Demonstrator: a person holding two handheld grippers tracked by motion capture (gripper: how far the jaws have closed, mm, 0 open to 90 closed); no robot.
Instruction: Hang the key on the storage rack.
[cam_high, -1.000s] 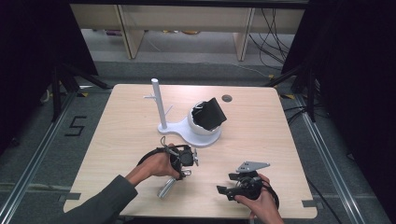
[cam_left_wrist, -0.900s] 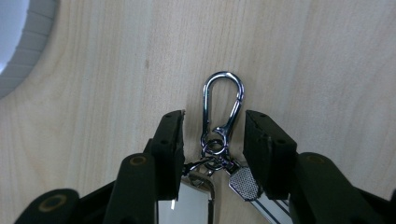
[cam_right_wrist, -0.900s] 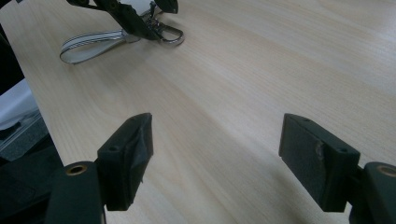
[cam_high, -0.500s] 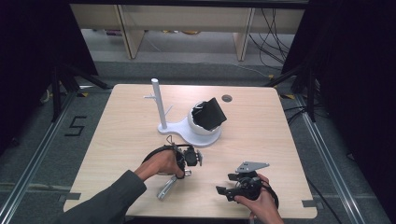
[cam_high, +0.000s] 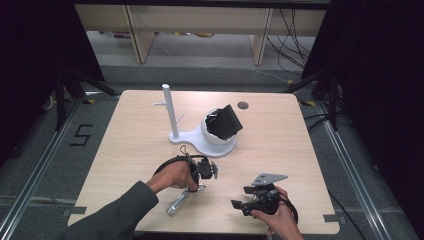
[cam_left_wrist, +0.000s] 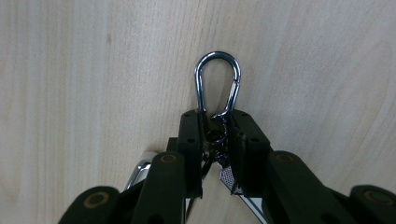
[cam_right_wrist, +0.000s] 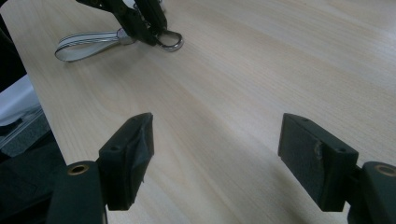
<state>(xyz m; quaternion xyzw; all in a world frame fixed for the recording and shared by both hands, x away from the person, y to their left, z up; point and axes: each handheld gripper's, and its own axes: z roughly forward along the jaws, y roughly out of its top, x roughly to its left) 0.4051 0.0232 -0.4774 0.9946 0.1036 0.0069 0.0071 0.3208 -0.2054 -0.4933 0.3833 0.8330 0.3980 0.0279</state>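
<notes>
The left gripper (cam_left_wrist: 218, 149) has just been closing its jaws on the swivel end of the carabiner (cam_left_wrist: 217, 81), whose loop points straight ahead along the surface (cam_left_wrist: 74, 70) (right gripper (cam_right_wrist: 229, 154) spread, well apart).

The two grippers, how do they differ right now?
The left gripper has just been closing, and its jaws now pinch a metal carabiner; the right gripper stands wide open, holding nothing. The left gripper points down at the table; the right gripper looks across it. Both have black jaws.
</notes>
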